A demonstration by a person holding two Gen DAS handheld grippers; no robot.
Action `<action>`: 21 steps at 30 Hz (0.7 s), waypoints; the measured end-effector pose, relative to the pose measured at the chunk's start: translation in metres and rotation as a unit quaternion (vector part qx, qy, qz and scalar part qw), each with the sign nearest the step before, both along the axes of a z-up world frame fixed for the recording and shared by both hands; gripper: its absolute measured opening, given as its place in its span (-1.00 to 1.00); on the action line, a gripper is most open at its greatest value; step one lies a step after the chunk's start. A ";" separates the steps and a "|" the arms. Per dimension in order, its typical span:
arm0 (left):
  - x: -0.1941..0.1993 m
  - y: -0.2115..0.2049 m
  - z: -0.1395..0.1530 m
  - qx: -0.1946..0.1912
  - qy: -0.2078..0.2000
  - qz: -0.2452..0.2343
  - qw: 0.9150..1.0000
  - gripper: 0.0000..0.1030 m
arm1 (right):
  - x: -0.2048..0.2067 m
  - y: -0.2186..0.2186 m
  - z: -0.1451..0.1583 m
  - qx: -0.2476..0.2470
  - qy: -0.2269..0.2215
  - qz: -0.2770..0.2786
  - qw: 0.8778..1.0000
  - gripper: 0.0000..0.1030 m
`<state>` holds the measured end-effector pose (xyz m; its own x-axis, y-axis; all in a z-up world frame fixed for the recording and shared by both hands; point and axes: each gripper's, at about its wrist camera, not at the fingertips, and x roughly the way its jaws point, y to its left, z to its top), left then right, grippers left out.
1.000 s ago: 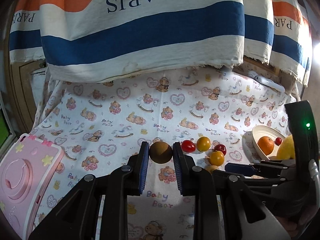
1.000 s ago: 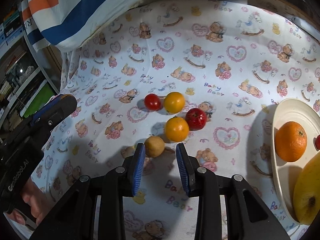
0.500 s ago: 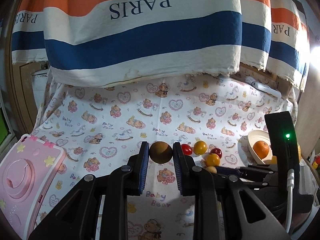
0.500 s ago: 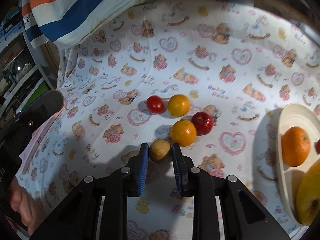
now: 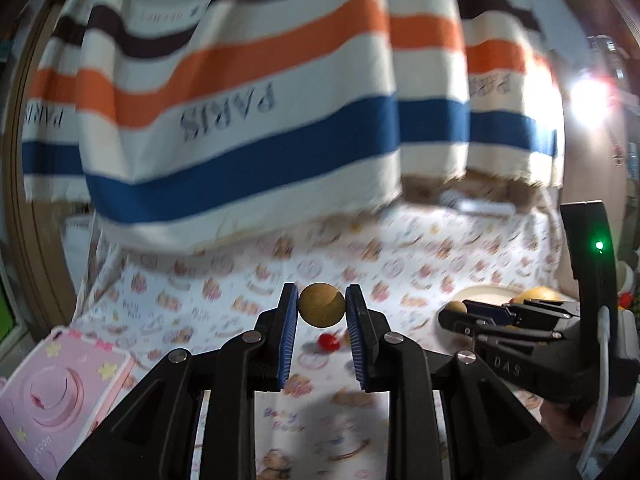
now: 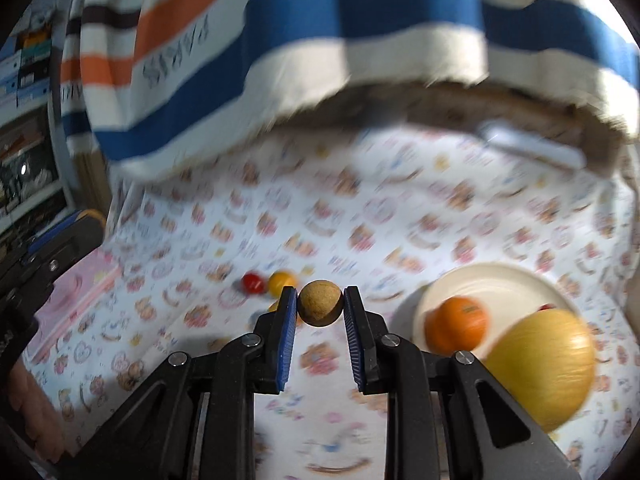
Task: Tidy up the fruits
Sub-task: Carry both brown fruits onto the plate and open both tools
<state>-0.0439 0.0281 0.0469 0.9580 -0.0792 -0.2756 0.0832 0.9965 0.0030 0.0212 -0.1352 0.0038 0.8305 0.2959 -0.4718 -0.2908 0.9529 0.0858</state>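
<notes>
Since a second ago: the right tongs (image 6: 320,310) stood open around a small tan fruit lying on the desk cloth; their jaws have since closed, and now they grip that tan round fruit (image 6: 320,308) between the blue pads, raised clear of the cloth. The left tongs (image 5: 322,311) grip a darker brown round fruit (image 5: 322,305) pad to pad, just as they did earlier. Both views have tilted upward: the striped curtain (image 5: 240,120) fills more of each frame than before, and both views are now motion-blurred.

Materials and shapes: both held fruits are small spheres with matte, faintly rough skin. Pads are ribbed blue rubber on black plastic arms with silver rivets. The desk (image 6: 400,216) wears a white cloth printed with bears and hearts. On it, behind the right tongs, sit a glossy red cherry tomato (image 6: 253,282) and a yellow-orange one (image 6: 282,280), close together. A smooth cream plate (image 6: 500,284) at right carries a dimpled orange (image 6: 456,324) and a large yellow fruit (image 6: 540,368), touching. A pink moulded plastic case (image 5: 60,392) with star decorations lies at the left.
</notes>
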 end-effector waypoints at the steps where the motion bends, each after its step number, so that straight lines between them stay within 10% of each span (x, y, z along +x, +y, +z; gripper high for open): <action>1: -0.003 -0.005 0.002 0.004 -0.008 -0.005 1.000 -0.55 | -0.004 -0.009 0.005 0.006 -0.011 -0.007 1.000 -0.52; 14: 0.031 -0.094 0.007 0.018 -0.004 -0.099 0.995 -0.55 | -0.023 -0.135 0.041 0.063 -0.103 -0.081 0.989 -0.52; 21: 0.070 -0.139 0.001 0.010 -0.005 -0.127 0.992 -0.55 | -0.005 -0.185 0.029 0.042 -0.083 -0.111 0.989 -0.52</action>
